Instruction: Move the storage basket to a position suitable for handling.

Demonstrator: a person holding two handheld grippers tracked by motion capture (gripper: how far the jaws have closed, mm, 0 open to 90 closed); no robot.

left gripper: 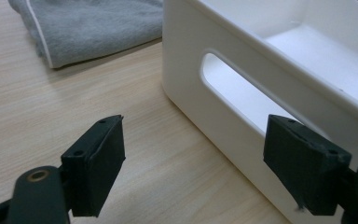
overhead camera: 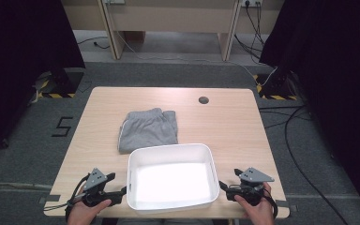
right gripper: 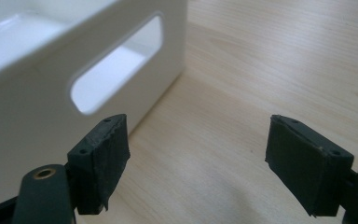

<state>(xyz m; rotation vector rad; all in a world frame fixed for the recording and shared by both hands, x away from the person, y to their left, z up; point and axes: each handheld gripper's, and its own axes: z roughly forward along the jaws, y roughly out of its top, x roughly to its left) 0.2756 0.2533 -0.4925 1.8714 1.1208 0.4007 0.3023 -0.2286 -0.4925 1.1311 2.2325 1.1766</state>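
A white plastic bin (overhead camera: 168, 147) with handle slots in its short sides stands at the near middle of the wooden table (overhead camera: 225, 126). Just behind it lie folded grey shorts (overhead camera: 148, 130). My left gripper (overhead camera: 119, 194) sits low at the bin's left side and is open; in the left gripper view the bin wall (left gripper: 242, 84) is just ahead of my gripper (left gripper: 196, 135), with the shorts (left gripper: 88, 28) farther off. My right gripper (overhead camera: 222, 187) is open at the bin's right side, and the slotted wall (right gripper: 37, 107) stands beside the left jaw of my gripper (right gripper: 196, 140). Nothing is held.
A round cable hole (overhead camera: 203, 100) is in the table's far right part. Bare wood lies to the left and right of the bin. Dark curtains hang at both sides, and cables (overhead camera: 290, 140) run over the floor on the right.
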